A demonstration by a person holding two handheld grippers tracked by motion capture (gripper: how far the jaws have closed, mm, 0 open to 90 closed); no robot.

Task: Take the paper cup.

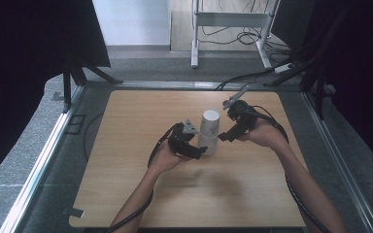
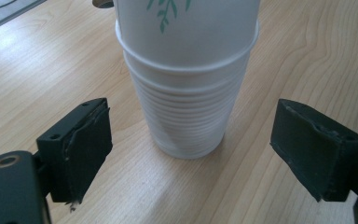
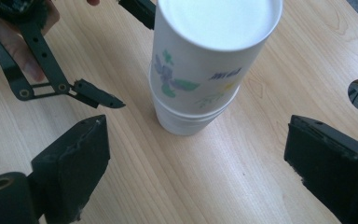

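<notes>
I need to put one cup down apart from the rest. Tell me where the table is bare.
The light wooden table is bare along its near edge, its left side and its far strip. The middle is crowded: the upside-down stack of white paper cups stands between the open left gripper and the open right gripper.
</notes>
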